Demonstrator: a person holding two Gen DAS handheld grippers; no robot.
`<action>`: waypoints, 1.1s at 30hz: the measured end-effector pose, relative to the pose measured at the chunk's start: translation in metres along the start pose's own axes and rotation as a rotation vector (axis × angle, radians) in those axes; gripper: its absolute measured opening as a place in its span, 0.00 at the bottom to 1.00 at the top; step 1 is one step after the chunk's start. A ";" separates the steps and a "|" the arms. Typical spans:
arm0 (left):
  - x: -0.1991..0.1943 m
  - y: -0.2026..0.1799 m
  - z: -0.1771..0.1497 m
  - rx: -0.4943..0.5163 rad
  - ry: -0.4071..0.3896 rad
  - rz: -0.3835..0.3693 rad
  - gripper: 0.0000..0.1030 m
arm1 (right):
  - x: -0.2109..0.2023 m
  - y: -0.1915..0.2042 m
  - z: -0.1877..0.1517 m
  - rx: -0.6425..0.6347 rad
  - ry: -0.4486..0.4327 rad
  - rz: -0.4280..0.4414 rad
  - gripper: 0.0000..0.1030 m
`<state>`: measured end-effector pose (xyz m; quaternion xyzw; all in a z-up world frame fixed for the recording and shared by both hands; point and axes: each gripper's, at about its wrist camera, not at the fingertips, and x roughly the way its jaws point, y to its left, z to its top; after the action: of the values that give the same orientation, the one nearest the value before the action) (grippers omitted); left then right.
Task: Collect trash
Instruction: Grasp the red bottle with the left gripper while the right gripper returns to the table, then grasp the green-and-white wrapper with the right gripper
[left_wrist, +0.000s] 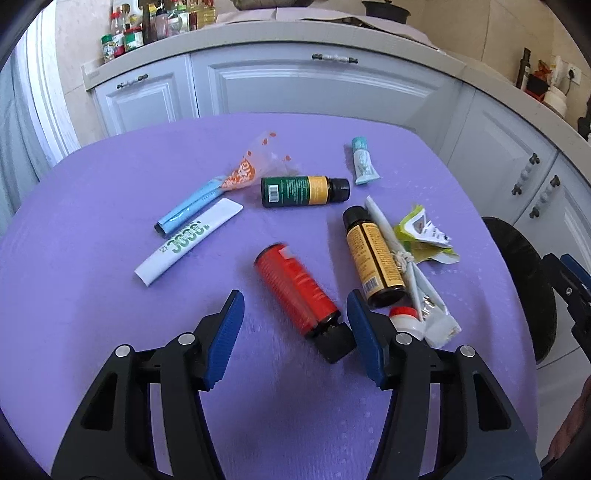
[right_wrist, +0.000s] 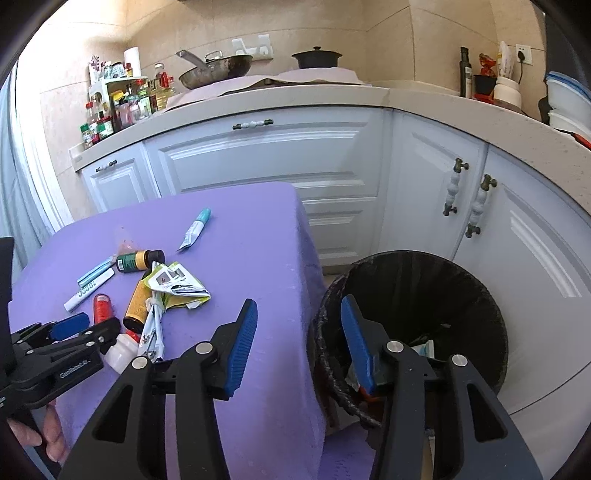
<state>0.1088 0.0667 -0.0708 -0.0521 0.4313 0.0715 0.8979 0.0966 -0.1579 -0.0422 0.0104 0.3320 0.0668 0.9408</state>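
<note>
We see the left claw (left_wrist: 295, 332) standing open just above the purple counter (left_wrist: 110, 314), and the red bottle (left_wrist: 295, 291) lies between its two blue fingers (left_wrist: 225, 339), with the black cap close to the right one. The pads do not press on it. Just beside it, toward the right edge of the counter, lies a yellow-labelled dark bottle (left_wrist: 373, 254), touching a knotted white wrapper (left_wrist: 406, 266) and a crumpled yellow-green packet (left_wrist: 424, 236). A small white bottle with a red cap (left_wrist: 404, 319) sits partly hidden behind the right finger. Nearer the far edge we see a green-and-yellow bottle (left_wrist: 303, 190) on its side, a small teal tube (left_wrist: 364, 162), and a clear wrapper with orange print (left_wrist: 255, 162). Toward the left edge lie a blue tube (left_wrist: 192, 208) and a white tube with green letters (left_wrist: 188, 240), side by side.

The right claw (right_wrist: 299, 336) is also open and holds nothing. Its left finger is over the right edge of the counter, and its right finger is over the black trash bin (right_wrist: 461, 295), which stands on the floor just beside the counter. Some trash already lies at the bottom of the bin. In the right wrist view, a hand (right_wrist: 44, 435) holds the left claw at the lower left.
</note>
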 end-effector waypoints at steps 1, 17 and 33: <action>0.002 0.001 0.000 -0.001 0.005 -0.004 0.53 | 0.001 0.002 0.000 -0.003 0.003 0.004 0.46; -0.011 0.043 -0.008 -0.033 -0.010 -0.027 0.23 | 0.014 0.051 0.005 -0.077 0.026 0.087 0.47; -0.025 0.107 -0.003 -0.115 -0.052 0.067 0.23 | 0.055 0.092 0.020 -0.130 0.098 0.137 0.64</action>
<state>0.0729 0.1699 -0.0565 -0.0874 0.4044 0.1277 0.9014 0.1409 -0.0592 -0.0549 -0.0312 0.3712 0.1530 0.9153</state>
